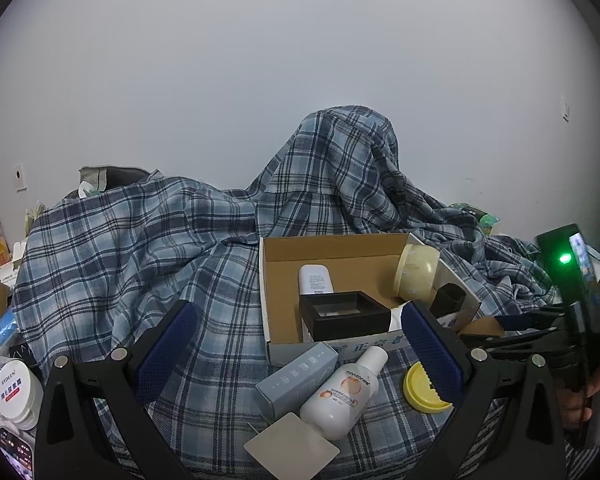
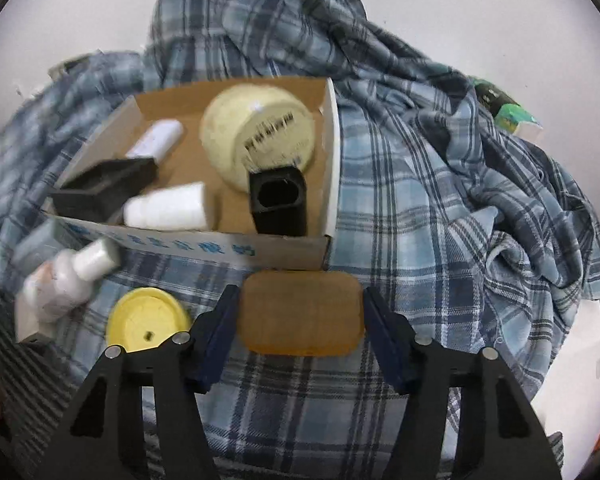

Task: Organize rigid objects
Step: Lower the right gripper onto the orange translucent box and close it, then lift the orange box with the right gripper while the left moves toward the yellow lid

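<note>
right wrist view: right tongs (image 2: 300, 316) half-closed, pads flanking brown rounded case (image 2: 299, 314) on plaid cloth (image 2: 400, 208) just before cardboard box (image 2: 284, 250), apparently for boxing; left tongs (image 1: 296, 348) gape empty.

My left wrist view sits low and farther back, facing almost level across the plaid cloth (image 1: 140, 248) toward the cardboard box (image 1: 284, 256) and the wall. My right wrist view looks steeply down, close to the box (image 2: 328, 184). Both share the box, yellow lid (image 1: 422, 392) (image 2: 146, 320) and white bottle (image 1: 342, 394) (image 2: 66, 276).
</note>
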